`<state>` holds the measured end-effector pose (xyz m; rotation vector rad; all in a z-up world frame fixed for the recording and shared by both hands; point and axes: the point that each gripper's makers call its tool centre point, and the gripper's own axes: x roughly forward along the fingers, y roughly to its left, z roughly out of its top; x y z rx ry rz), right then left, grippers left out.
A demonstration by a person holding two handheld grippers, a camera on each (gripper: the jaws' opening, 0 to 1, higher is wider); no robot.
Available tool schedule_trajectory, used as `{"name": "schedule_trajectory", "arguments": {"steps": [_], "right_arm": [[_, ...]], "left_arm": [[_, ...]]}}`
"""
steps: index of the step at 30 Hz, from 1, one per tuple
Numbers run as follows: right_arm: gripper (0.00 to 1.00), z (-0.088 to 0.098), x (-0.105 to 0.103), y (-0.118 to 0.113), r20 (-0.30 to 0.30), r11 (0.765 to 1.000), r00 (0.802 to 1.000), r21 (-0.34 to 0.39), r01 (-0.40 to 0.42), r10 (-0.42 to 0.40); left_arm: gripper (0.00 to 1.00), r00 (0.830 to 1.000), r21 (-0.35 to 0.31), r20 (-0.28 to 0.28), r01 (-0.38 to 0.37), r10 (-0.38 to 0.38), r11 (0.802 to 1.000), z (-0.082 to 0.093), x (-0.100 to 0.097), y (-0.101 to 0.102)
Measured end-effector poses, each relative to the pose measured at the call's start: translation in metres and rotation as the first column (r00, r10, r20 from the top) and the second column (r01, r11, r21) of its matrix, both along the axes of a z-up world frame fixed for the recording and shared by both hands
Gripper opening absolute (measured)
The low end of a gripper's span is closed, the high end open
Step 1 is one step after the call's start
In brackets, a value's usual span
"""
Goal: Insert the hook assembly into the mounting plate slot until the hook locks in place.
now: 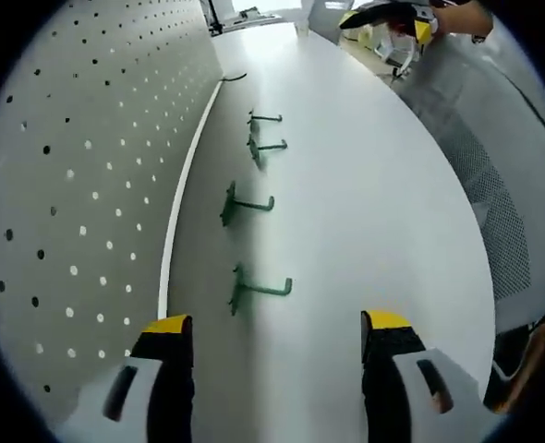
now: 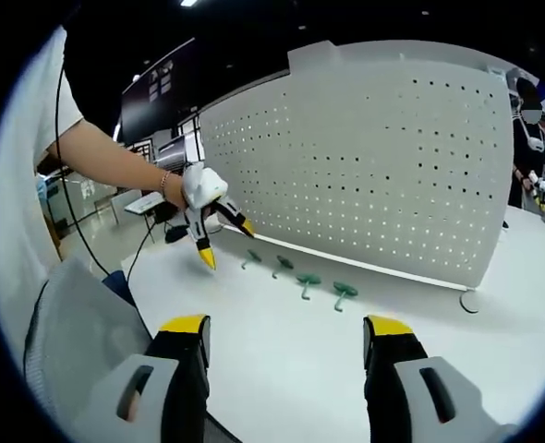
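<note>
Several green hooks lie in a row on the white table [image 1: 365, 212] in front of the upright white pegboard [image 1: 88, 185]. The nearest hook [image 1: 259, 290] lies just ahead of my left gripper [image 1: 277, 330], which is open with nothing between its jaws. In the right gripper view the same hooks [image 2: 308, 281] lie before the pegboard [image 2: 365, 166]. My right gripper [image 2: 286, 328] is open and empty, well short of them. The left gripper [image 2: 219, 237], held by a hand, hovers open above the table left of the hooks. The right gripper [image 1: 390, 18] shows far off at the table's end.
A grey mesh chair [image 1: 499, 221] stands along the table's edge, and its back [image 2: 69, 341] is close to my right gripper. A dark curved piece [image 2: 471, 302] lies at the pegboard's foot. Other people [image 2: 529, 138] stand beyond the board.
</note>
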<state>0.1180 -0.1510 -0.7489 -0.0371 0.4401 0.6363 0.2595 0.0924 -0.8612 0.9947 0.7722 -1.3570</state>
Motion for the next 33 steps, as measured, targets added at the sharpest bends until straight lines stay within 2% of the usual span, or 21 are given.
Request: {"name": "schedule_trajectory", "arguments": {"steps": [4,8,13,19,27,29,33], "right_arm": [[0.65,0.000,0.000,0.001,-0.002,1.000,1.000,-0.003,-0.003,0.003],[0.65,-0.001,0.000,0.001,-0.004,1.000,1.000,-0.007,-0.004,0.004],[0.65,-0.001,0.001,-0.001,-0.005,1.000,1.000,-0.007,-0.001,0.001],[0.65,-0.002,0.001,-0.004,-0.010,1.000,1.000,-0.006,0.008,-0.008],[0.65,-0.002,0.002,-0.008,-0.011,1.000,1.000,-0.002,0.020,-0.020],[0.65,-0.002,0.003,-0.009,-0.012,1.000,1.000,0.000,0.023,-0.023],[0.65,-0.003,0.004,-0.010,-0.011,1.000,1.000,-0.002,0.027,-0.027]], "left_arm": [[0.76,1.000,0.021,-0.011,0.019,-0.019,1.000,-0.004,0.003,0.000],[0.74,0.997,0.045,-0.017,0.072,-0.072,0.996,-0.007,0.004,-0.005],[0.73,0.994,0.059,-0.052,0.095,-0.092,0.994,-0.013,0.004,-0.008],[0.70,0.989,0.081,-0.065,0.135,-0.130,0.988,-0.017,0.006,-0.012],[0.67,0.987,0.079,-0.085,0.145,-0.138,0.986,-0.020,0.008,-0.018],[0.63,0.984,0.079,-0.121,0.140,-0.130,0.987,-0.022,0.004,-0.016],[0.63,0.984,0.071,-0.118,0.142,-0.133,0.987,-0.021,0.004,-0.017]]}}
